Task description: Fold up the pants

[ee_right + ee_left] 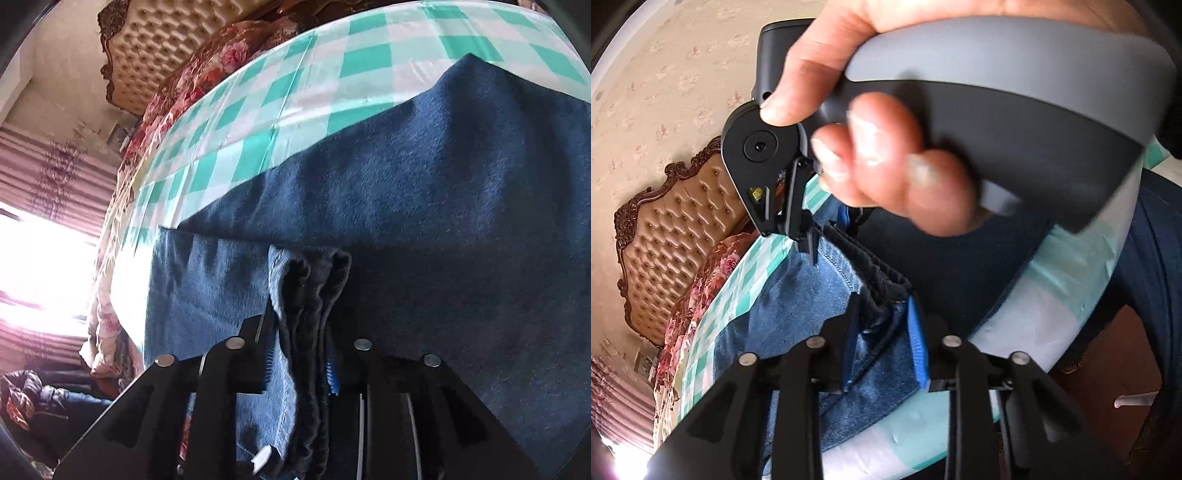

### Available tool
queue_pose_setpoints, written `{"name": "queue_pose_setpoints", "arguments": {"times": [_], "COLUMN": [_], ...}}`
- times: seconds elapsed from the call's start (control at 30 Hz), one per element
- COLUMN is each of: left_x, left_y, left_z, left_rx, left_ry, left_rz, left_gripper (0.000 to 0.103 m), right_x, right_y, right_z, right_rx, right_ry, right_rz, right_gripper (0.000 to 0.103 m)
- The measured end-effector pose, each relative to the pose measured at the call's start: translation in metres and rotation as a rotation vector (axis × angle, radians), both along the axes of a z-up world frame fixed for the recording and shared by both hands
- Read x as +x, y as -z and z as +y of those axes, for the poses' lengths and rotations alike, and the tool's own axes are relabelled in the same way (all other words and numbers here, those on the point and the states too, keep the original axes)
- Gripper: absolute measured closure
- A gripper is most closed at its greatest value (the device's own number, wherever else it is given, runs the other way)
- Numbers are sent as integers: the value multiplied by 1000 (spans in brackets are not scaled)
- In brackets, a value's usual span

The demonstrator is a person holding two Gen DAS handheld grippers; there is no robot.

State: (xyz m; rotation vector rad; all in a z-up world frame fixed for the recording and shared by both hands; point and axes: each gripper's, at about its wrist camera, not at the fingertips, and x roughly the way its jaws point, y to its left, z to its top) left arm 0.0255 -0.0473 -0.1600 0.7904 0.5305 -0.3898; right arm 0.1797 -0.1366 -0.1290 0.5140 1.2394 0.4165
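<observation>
your left tool (882,343) and right tool (301,350) each pinch the blue denim pants (798,317) at the dark elastic waistband (871,269); they lie on the green-checked bench (295,92), legs running toward 12 o'clock.

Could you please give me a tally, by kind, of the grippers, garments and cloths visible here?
Grippers: 2, left gripper and right gripper
Pants: 1, blue denim pants
Checked cloths: 1, green-and-white tablecloth
Total: 4
</observation>
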Motion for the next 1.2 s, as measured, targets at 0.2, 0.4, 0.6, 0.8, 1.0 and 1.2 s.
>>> {"name": "queue_pose_setpoints", "arguments": {"times": [0.2, 0.4, 0.6, 0.8, 1.0, 1.2], "left_x": [-6, -9, -15, -4, -8, 33], "left_y": [-1, -16, -18, -8, -51, -60], "left_z": [1, -1, -15, -14, 52, 170], "left_rx": [-2, -30, -42, -102, -351, -510], "left_ry": [-6, 4, 39, 45, -68, -451], "left_rz": [4, -23, -27, 63, 79, 111], "left_gripper": [88, 91, 91, 77, 60, 93], "right_x": [8, -1, -1, 1, -16, -56], "right_y": [-3, -28, -28, -10, -38, -80], "right_z": [3, 7, -7, -10, -18, 22], "right_rx": [-32, -97, -113, -189, -337, -476], "right_ry": [-15, -32, -14, -5, 96, 93], "right_rz": [-42, -127, -116, -122, -238, -478], "right_gripper": [84, 88, 88, 87, 59, 25]}}
